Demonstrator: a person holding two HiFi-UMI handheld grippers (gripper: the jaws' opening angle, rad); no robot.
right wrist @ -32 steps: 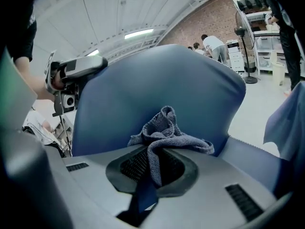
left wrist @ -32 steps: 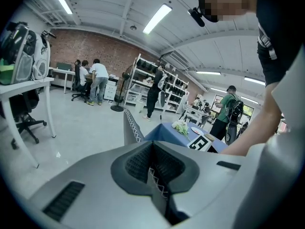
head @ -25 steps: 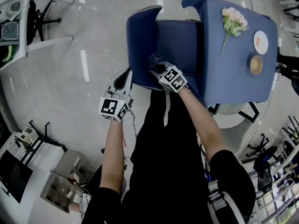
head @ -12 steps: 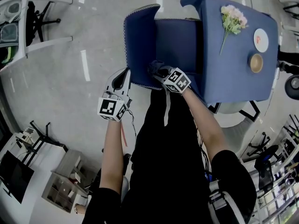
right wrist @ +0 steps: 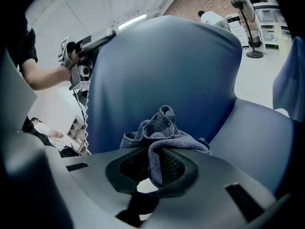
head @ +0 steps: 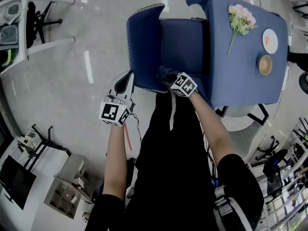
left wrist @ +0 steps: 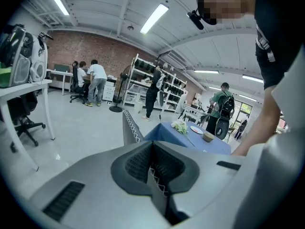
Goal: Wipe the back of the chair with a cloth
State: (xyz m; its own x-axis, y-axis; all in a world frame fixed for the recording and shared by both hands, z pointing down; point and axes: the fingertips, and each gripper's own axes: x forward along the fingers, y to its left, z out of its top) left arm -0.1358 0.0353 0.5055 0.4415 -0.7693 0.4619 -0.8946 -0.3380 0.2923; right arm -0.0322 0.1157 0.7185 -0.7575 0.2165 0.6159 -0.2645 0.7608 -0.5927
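Cloth bunched in R tongs, peak toward upright chair back

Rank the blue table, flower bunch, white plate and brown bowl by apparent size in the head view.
1. blue table
2. flower bunch
3. white plate and brown bowl: too alike to rank.

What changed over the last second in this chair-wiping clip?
The right gripper, shut on the cloth, slid a little along the inner face of the chair back, toward the person. The left gripper stayed clamped on the chair back's stitched edge, and the chair did not visibly move.
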